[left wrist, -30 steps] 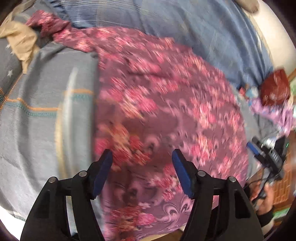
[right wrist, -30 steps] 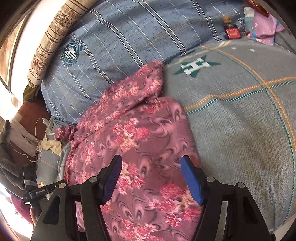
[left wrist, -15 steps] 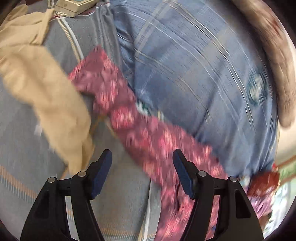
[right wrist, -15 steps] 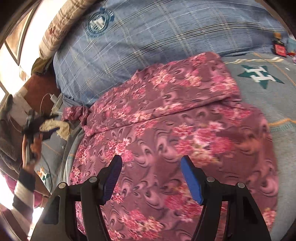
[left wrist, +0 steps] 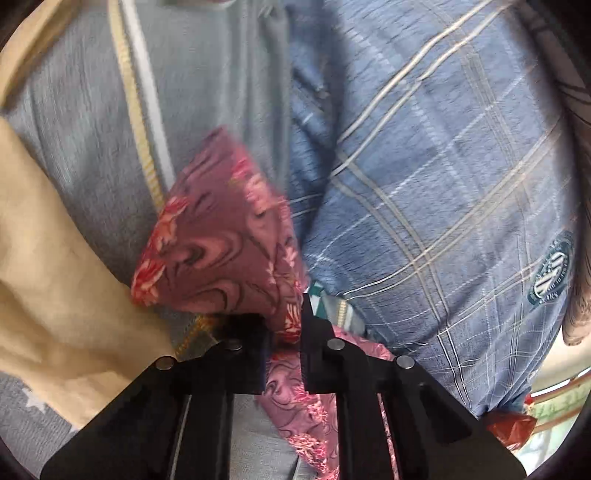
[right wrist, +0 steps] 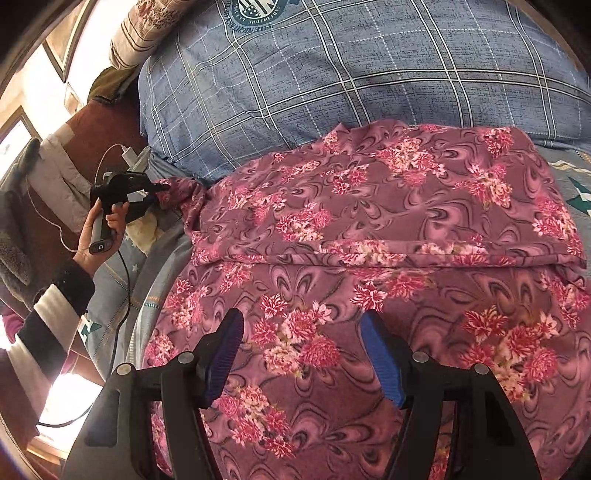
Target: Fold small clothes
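A plum garment with pink flowers (right wrist: pixel 369 221) lies spread on the bed, one layer folded over another. My right gripper (right wrist: pixel 301 332) hovers open over its near part, nothing between the blue pads. In the left wrist view, the garment's narrow end (left wrist: pixel 221 243) bunches up in front of my left gripper (left wrist: pixel 284 325), whose jaws are closing and pinch a fold of that cloth. The right wrist view shows the same left gripper (right wrist: pixel 162 187) at the far left, held in a hand (right wrist: pixel 92 236), its tip at the garment's left end.
A blue checked pillow (right wrist: pixel 332 74) lies right behind the garment. A beige cloth (left wrist: pixel 55 277) sits on the grey bedspread (left wrist: pixel 74 110) left of the pinched end. A striped pillow (right wrist: pixel 147 29), a white charger and cable (right wrist: pixel 125 151) lie past the bed's left side.
My left gripper has travelled along the garment to its narrow end and shut on the cloth. The right gripper has swung over the garment and stays open.
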A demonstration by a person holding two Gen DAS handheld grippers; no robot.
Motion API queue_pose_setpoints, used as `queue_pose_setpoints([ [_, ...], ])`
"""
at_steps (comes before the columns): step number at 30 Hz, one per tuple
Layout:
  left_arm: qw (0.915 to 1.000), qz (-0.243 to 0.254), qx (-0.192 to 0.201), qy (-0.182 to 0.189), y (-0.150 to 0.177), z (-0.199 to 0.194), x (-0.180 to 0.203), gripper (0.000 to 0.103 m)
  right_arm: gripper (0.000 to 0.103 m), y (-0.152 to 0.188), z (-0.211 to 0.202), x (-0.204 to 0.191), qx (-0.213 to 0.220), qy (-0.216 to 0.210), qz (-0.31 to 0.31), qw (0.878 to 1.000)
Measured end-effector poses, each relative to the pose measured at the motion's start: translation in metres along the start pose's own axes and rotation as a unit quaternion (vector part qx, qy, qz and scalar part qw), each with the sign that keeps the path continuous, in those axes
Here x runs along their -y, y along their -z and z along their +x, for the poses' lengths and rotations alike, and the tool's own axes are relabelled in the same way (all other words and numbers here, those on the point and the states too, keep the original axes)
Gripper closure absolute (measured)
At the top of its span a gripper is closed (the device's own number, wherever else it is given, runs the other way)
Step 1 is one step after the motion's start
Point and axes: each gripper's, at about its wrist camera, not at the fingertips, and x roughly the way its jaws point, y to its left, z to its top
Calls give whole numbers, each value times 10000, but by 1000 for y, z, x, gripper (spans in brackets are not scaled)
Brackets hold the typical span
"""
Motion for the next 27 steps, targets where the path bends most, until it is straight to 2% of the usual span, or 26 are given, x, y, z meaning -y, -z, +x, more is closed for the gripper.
queue_pose_setpoints([
  [2,9995,278,163,17,3,-14,16,101,35,0,1,2,13,-43,52,10000],
  [4,9986,456,243,62,8,-29,34,101,35,1,-1,6,60,-100,146,9998],
  [9,9911,1264,309,269,34,-57,110,101,35,1,-16,18,250,-113,277,9992],
  [14,9787,1981,154,516,77,-58,185,101,35,1,-38,50,456,481,407,9970],
  [19,9601,2719,-150,631,150,-20,256,101,35,13,-54,83,547,429,829,9941],
  [24,9537,2816,-863,618,221,52,292,101,35,23,-59,95,521,349,886,9941],
  [27,9479,2911,-1196,487,260,89,308,101,35,24,-66,103,521,352,897,9940],
])
